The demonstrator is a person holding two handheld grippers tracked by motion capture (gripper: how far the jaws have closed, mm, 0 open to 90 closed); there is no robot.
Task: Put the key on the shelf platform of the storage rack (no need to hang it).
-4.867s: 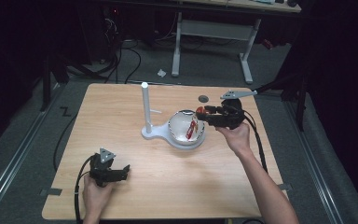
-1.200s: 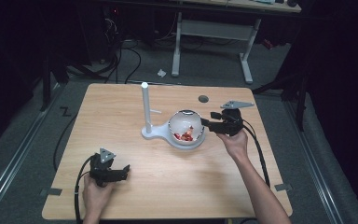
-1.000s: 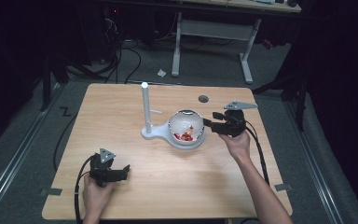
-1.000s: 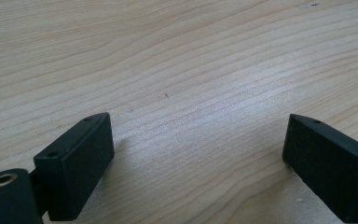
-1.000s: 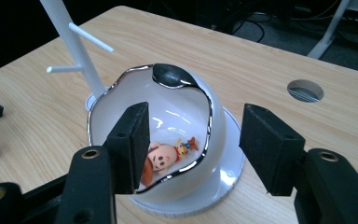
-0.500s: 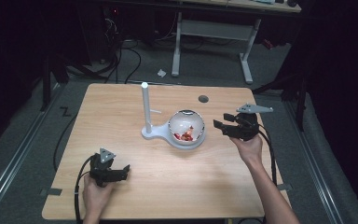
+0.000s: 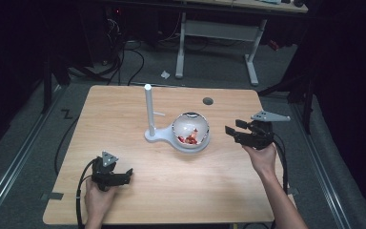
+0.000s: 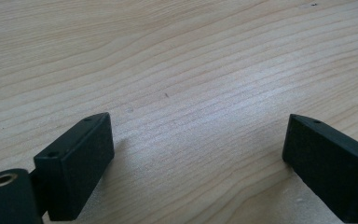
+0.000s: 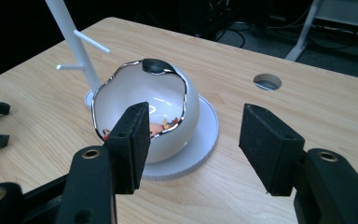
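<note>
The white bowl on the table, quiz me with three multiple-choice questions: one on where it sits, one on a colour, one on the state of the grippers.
1. Where does the white bowl sit?
A. on the round base of the white stand
B. by the table's near edge
C. over the table's hole

2. What colour is the bowl's wavy rim?
A. red
B. silver
C. blue

3. How is the right gripper?
A. shut on the bowl
B. shut, empty
C. open, empty

Answers: 1 A, the base disc shows under it. 2 B, the rim shines metallic. 3 C, its jaws stand apart short of the bowl.
</note>
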